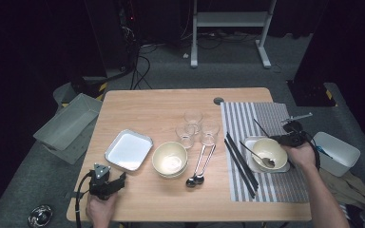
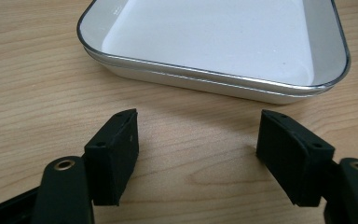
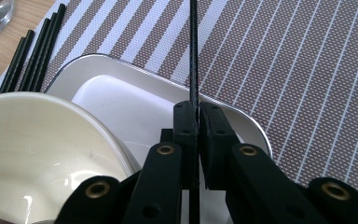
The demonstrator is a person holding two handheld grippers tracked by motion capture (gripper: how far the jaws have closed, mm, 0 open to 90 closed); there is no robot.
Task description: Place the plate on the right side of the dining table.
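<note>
1. My right gripper [image 3: 197,116] is clenched on one black chopstick [image 3: 194,56]; the thin stick runs straight up from between my two pads, which press it from both sides.
2. In the high view my right gripper [image 1: 292,135] sits over the striped placemat [image 1: 247,118], near the right edge of the tabletop [image 1: 152,107], and the chopstick [image 1: 261,127] slants away from it toward the far edge.
3. Just below my right jaws lies a white tray [image 3: 121,100] on the placemat [image 3: 307,70], and a cream bowl [image 3: 32,144] rests in that tray.
4. From above, that bowl [image 1: 269,151] holds a spoon [image 1: 261,159], and its tray [image 1: 248,147] peeks out on the left side.
5. More black chopsticks [image 1: 240,164] lie in a bundle on the left part of the placemat, beside the tray.
6. My left gripper [image 2: 198,149] is released: the jaws stand wide apart with bare wood between them, grasping nothing.
7. It rests near the front left corner of the tabletop, left gripper [image 1: 107,183] pointing toward an empty white tray [image 2: 214,42] just ahead.
8. Toward the middle of the tabletop stand stacked cream bowls [image 1: 170,159], three clear glasses [image 1: 197,126] and two spoons [image 1: 197,166].
</note>
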